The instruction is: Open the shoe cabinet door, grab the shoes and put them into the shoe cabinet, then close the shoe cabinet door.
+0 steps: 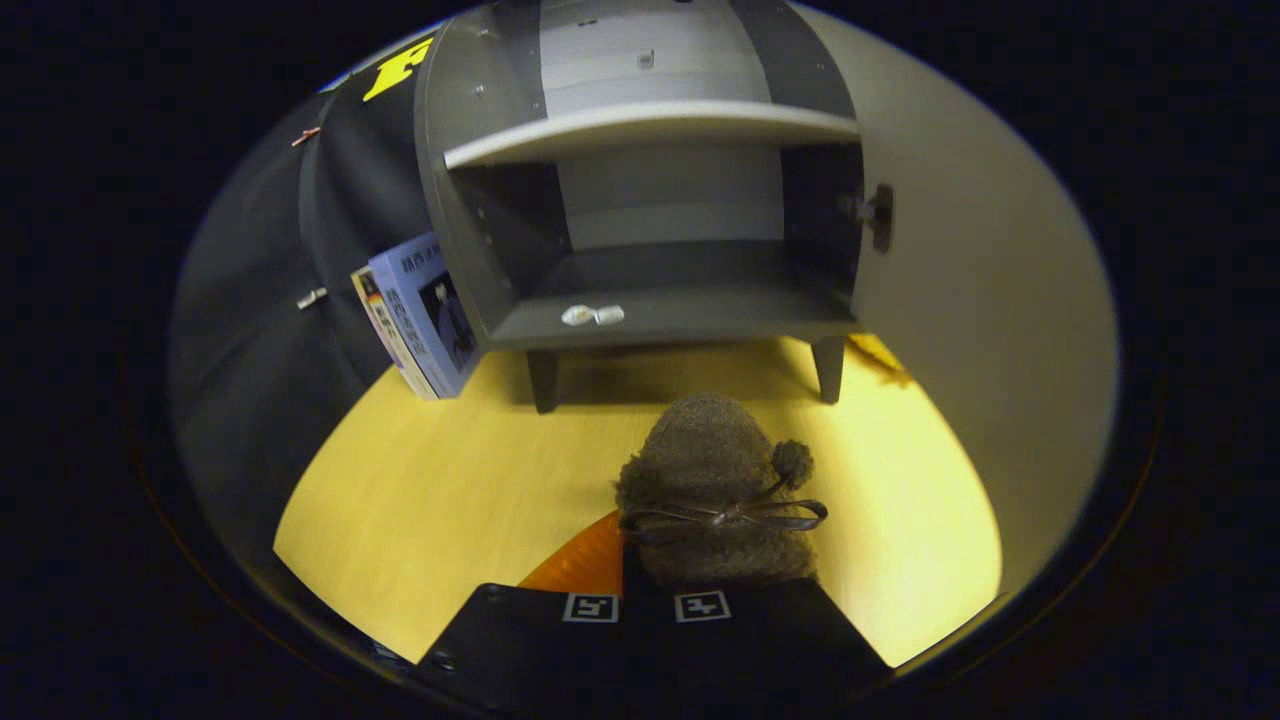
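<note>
Nearest me, my gripper (646, 606) has its fingers drawn almost together, and the fuzzy shoe (712, 480) sits right at their tips, toe pointing ahead. I read that as a pinch on the heel rim, though the contact itself is hidden, so I can't swear both fingers bear on it. It seems to ride above the floor (420, 500), aimed at the cabinet (650, 240). An orange thing (585, 568) peeks out beside the shoe. Further on, the door (980, 300) stands swung wide to the right, leaving the bottom shelf (680, 315) free as the target. Books (425, 315) lean against the cabinet's left side, clear of my path.
</note>
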